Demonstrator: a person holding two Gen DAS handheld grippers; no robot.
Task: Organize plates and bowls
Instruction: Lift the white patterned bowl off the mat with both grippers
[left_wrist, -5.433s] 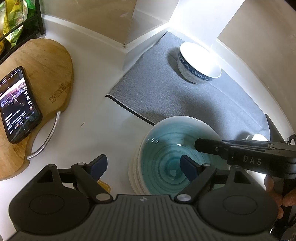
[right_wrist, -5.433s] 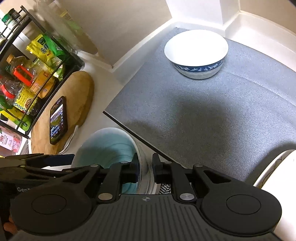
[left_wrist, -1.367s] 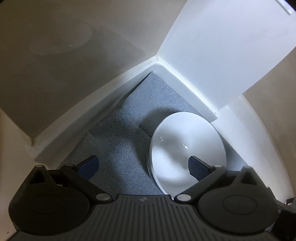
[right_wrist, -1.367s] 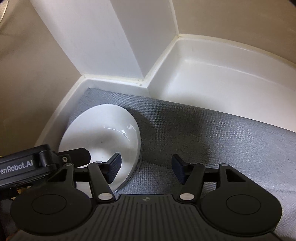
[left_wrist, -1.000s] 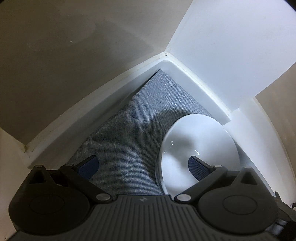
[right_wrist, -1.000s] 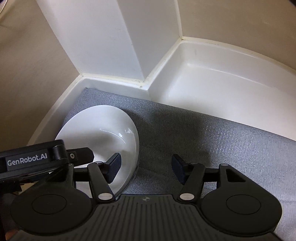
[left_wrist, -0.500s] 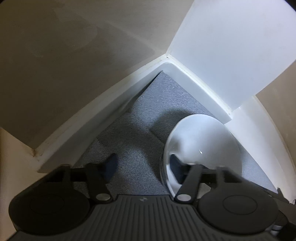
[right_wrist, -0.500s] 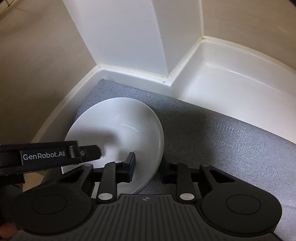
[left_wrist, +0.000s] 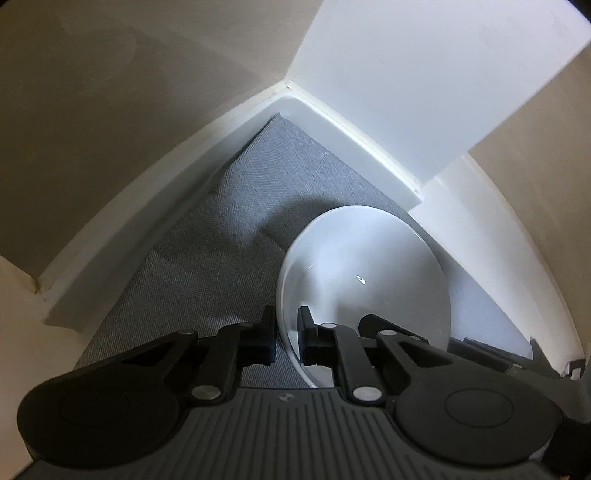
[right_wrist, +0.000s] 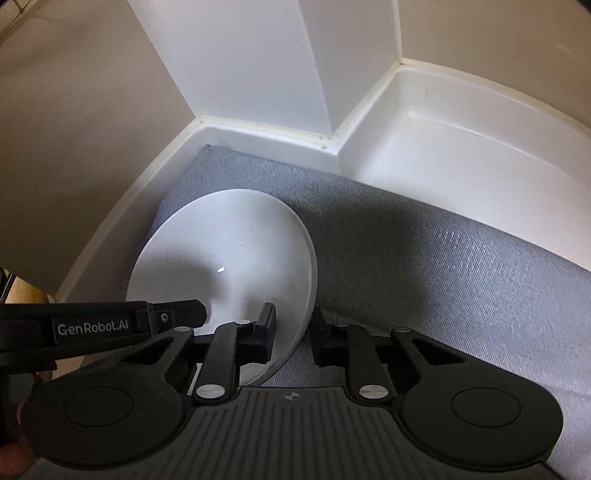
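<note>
Two grippers on one white bowl (left_wrist: 365, 273), lower middle of frame on the grey mat (left_wrist: 236, 229): left gripper (left_wrist: 287, 334) pinching the rim, right gripper (right_wrist: 292, 334) closing over the opposite edge. Best lifted level, evenly.

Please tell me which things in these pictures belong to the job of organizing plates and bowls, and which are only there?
Part of the job:
- white bowl on the mat
- left gripper, shut on the bowl's rim
- right gripper, jaws closing on the opposite rim

Only there:
- grey mat under the bowl
- white ledge
- white column
</note>
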